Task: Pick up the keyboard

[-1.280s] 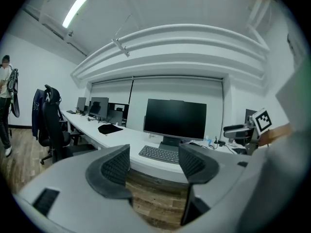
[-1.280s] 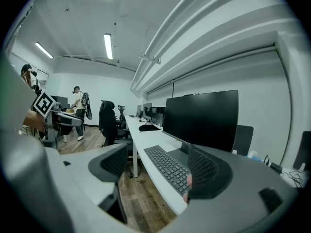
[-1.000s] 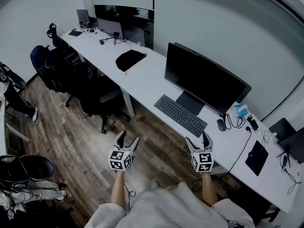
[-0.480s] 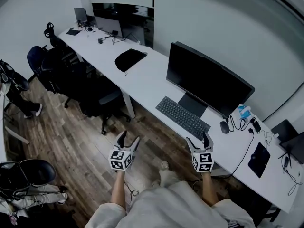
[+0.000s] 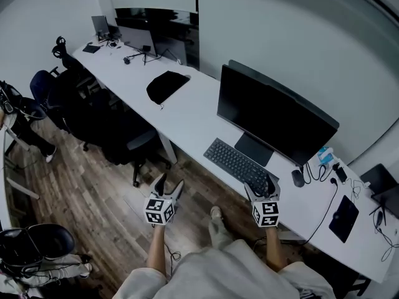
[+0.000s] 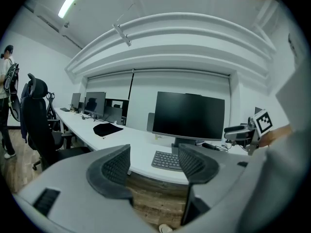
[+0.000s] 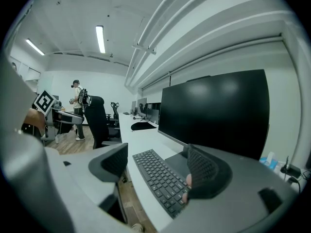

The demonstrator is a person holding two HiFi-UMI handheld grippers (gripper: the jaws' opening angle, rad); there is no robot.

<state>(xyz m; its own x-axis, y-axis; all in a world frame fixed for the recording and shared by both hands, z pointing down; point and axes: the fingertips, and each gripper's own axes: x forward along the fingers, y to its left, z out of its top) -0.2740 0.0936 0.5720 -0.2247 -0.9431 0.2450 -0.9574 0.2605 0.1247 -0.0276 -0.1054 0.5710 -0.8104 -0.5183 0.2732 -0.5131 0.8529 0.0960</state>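
Your left gripper (image 5: 168, 185) and right gripper (image 5: 260, 185) gape wide, empty; the flat black plastic keyboard (image 5: 239, 165) looks light and stiff, so pinch its short ends

Keyboard (image 5: 237, 164) front edge open from the floor side; bare worktop (image 5: 193, 117) to its left as far as the black pouch (image 5: 166, 86); monitor (image 5: 274, 114) and stand base (image 5: 254, 148) just behind it, closing the rear; mouse (image 5: 298, 177) and cables (image 5: 319, 170) crowd the right end; office chair (image 5: 128, 136) well left, clear of left tool (image 5: 168, 184).
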